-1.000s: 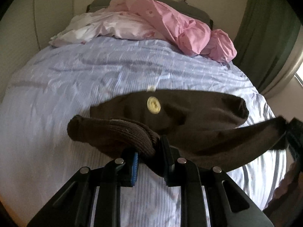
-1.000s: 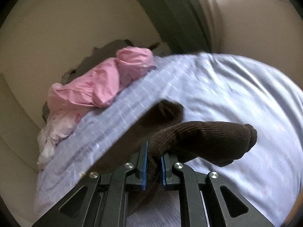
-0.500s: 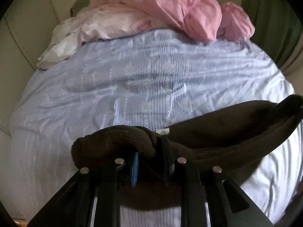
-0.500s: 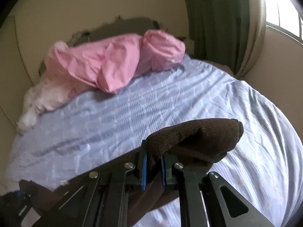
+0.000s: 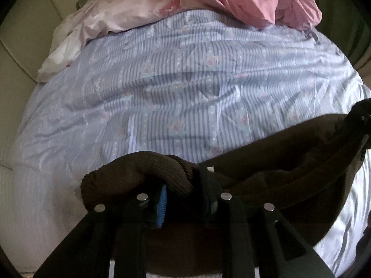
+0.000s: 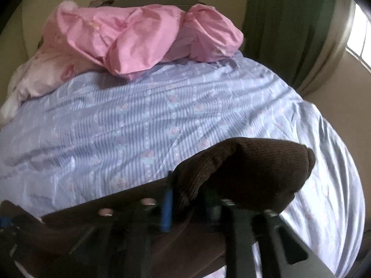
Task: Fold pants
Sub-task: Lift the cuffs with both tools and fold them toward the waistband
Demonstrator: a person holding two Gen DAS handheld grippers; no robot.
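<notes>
On the striped, wrinkled bedsheet (image 5: 185, 88) our left gripper (image 5: 185, 199) is opening around a ribbed brown cuff of the pants (image 5: 289, 166). From the right wrist, our right gripper (image 6: 187, 206) is opening, its knitted cuff lying loose between the jaws, below crumpled pink bedding (image 6: 139, 37)

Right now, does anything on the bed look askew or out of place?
Only the far end: a crumpled pink cloth lies heaped against the wall, not spread flat. The brown pants lie on the striped sheet, their ribbed cuffs between the jaws of the left tool and right tool, both opening.
</notes>
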